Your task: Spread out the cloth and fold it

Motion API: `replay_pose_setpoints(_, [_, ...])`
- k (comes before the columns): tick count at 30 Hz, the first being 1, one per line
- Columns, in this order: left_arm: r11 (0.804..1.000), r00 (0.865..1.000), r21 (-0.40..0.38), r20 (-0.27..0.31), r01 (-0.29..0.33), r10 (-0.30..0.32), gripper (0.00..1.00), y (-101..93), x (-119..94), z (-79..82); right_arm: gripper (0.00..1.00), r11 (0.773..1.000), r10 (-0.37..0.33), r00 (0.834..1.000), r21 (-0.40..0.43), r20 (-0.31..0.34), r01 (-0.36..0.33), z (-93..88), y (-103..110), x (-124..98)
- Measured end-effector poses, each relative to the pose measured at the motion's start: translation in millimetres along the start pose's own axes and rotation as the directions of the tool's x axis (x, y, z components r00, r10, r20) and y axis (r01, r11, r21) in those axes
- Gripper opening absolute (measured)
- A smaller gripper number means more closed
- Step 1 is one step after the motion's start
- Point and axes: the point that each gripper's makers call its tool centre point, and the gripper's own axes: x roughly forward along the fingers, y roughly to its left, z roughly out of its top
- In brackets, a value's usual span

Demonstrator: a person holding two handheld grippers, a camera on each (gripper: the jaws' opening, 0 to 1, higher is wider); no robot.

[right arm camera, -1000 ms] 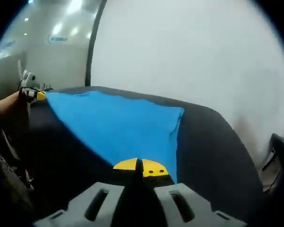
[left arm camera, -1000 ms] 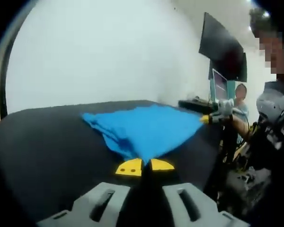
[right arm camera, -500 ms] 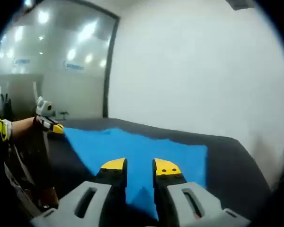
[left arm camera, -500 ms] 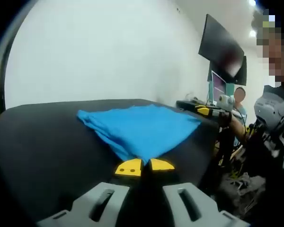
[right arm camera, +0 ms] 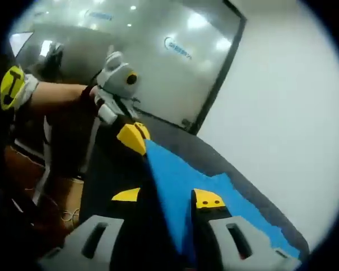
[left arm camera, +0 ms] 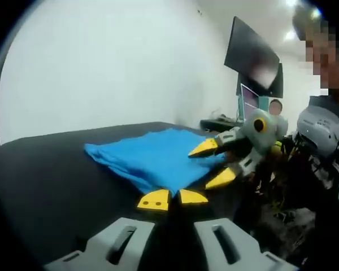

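Note:
A blue cloth [left arm camera: 152, 157] lies rumpled on the black table [left arm camera: 45, 180]. My left gripper [left arm camera: 173, 198] is shut on the cloth's near corner. From the right, my right gripper [left arm camera: 213, 164] reaches in over the cloth close to that corner, jaws apart. In the right gripper view the right gripper [right arm camera: 168, 197] is open, and the cloth [right arm camera: 181, 180] runs up between its jaws as a taut edge. That edge ends at the left gripper [right arm camera: 133, 138], which pinches the corner just ahead, held by a person's arm [right arm camera: 56, 96].
A person [left arm camera: 325, 130] stands at the table's right end, with a dark monitor [left arm camera: 253, 56] and desk clutter behind. A white wall [left arm camera: 101, 62] runs behind the table. A glass partition [right arm camera: 175, 62] and the table's drop-off lie beyond the left gripper.
My right gripper opened, let go of its far corner and swung across to the corner the left gripper holds. The left gripper stayed shut on the cloth.

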Motion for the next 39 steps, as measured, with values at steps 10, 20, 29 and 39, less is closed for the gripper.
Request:
replay_pose_setpoints(10, [0.999,0.997,-0.022,0.059,-0.048,0.049,0.16,22.4,-33,-19.1,0.31,1.000,0.007,1.000,0.022,-0.030,-0.006,-11.2,8,10])
replay_pose_setpoints(20, [0.963,0.913,-0.184,0.324,-0.197,0.248,0.19,72.0,-74,19.0,0.01,0.985,-0.008,0.997,0.171,-0.073,0.020,-21.9,8,39])
replay_pose_setpoints(29, [0.905,0.966,0.351,0.179,-0.241,0.188,0.39,44.5,-44,-9.9,0.00,0.857,0.140,0.986,0.488,0.090,-0.166,17.4,-14,4])
replay_pose_setpoints(39, [0.753,0.980,0.632,0.056,-0.183,0.191,0.34,61.7,47,-10.6,0.00,0.826,0.177,0.966,0.505,0.190,-0.251,57.7,-19,-44])
